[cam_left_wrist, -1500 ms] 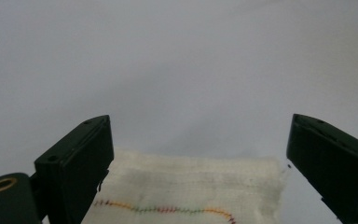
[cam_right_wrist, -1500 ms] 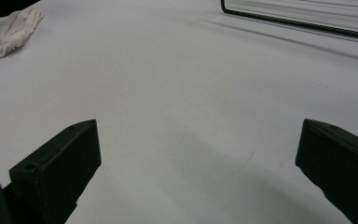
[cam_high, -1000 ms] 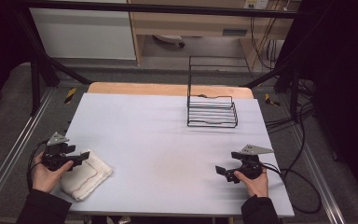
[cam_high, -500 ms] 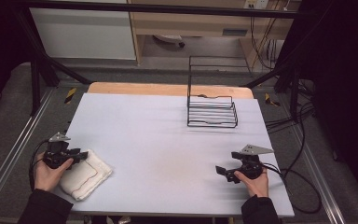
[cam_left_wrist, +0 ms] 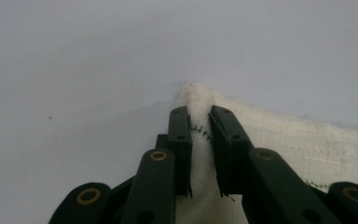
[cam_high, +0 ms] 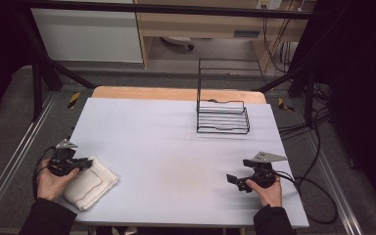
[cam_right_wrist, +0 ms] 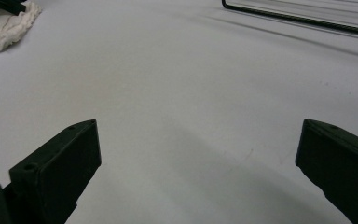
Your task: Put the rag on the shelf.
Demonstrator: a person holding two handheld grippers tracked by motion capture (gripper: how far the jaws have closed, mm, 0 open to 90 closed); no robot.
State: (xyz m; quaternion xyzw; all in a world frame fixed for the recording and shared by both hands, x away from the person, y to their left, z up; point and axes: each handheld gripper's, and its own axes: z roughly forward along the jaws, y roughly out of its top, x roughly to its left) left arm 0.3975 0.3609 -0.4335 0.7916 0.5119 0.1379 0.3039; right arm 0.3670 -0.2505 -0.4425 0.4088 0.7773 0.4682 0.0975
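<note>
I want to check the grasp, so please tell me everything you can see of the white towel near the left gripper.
The white towel is a folded, thick cloth with a coarse weave and thin stitched lines, reddish in the high view. It lies flat at the near left corner of the table. The left gripper has just been closing its jaws, and they now pinch a raised fold at the towel's edge, where green stitching shows between them. Nothing else touches it.
</note>
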